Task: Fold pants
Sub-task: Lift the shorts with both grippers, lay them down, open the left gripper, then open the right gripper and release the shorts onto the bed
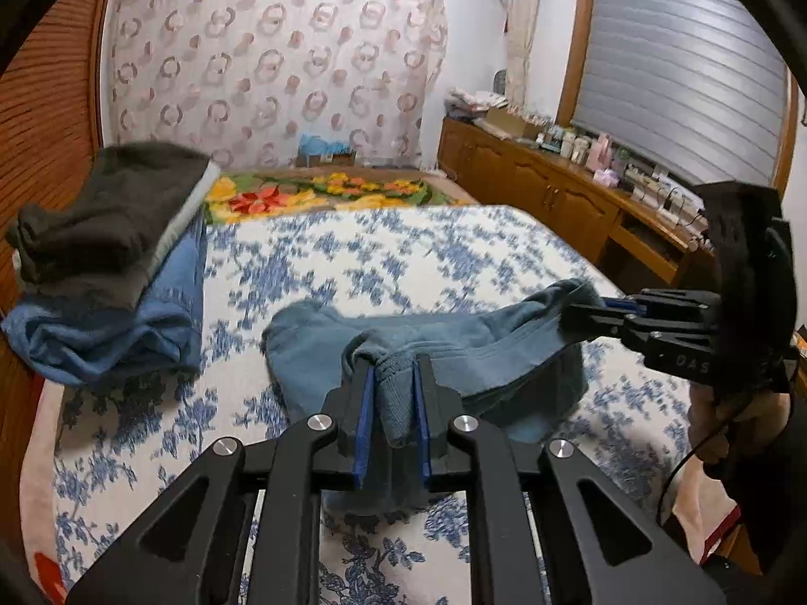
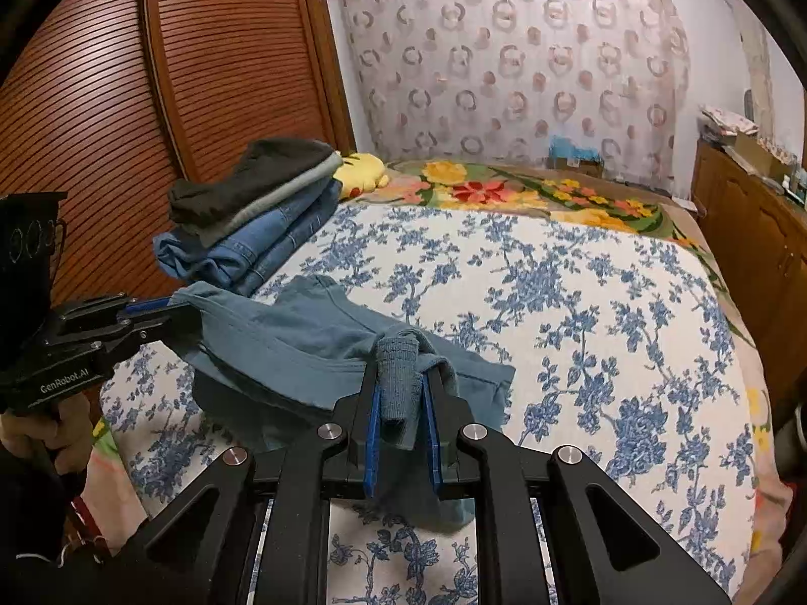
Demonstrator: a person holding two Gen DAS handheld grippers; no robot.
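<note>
The teal-blue pants (image 1: 469, 348) (image 2: 302, 348) hang bunched just above the blue-flowered bedspread (image 1: 403, 247) (image 2: 580, 302), stretched between both grippers. My left gripper (image 1: 393, 370) is shut on a ribbed edge of the fabric, which fills the gap between its blue pads. In the right wrist view the left gripper (image 2: 174, 312) comes in from the left, pinching the cloth's far corner. My right gripper (image 2: 401, 370) is shut on another ribbed fold. From the left wrist view the right gripper (image 1: 580, 320) clamps the cloth's right end.
A stack of folded clothes (image 1: 111, 262) (image 2: 252, 217), dark and grey over jeans, sits at the bed's left side by a louvred wooden door (image 2: 151, 101). A wooden cabinet (image 1: 555, 191) lines the right side. A bright flowered blanket (image 2: 529, 191) lies at the far end.
</note>
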